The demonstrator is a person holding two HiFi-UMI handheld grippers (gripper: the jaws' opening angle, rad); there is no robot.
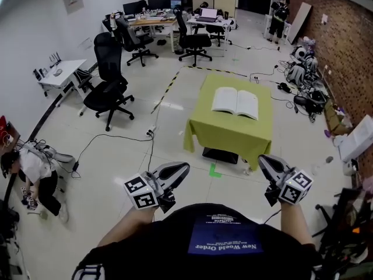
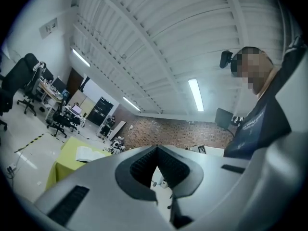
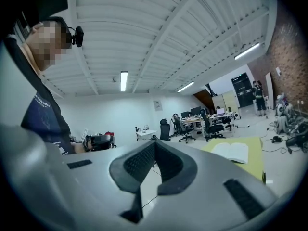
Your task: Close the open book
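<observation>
An open book (image 1: 235,102) lies flat, pages up, on a small table under a yellow-green cloth (image 1: 233,134) in the middle of the room. Both grippers are held low in front of me, well short of the table, nothing in either. My left gripper (image 1: 183,168) is shut; in the left gripper view (image 2: 156,148) its pads meet, with the book (image 2: 89,153) far off at the left. My right gripper (image 1: 263,160) is shut too; in the right gripper view (image 3: 154,144) the book (image 3: 234,152) lies far off at the right.
Black office chairs (image 1: 108,89) and desks (image 1: 148,21) stand at the left and back. Cables (image 1: 111,137) run over the floor near the table. A person (image 1: 32,171) crouches at the left edge. Bags and gear (image 1: 306,80) line the brick wall on the right.
</observation>
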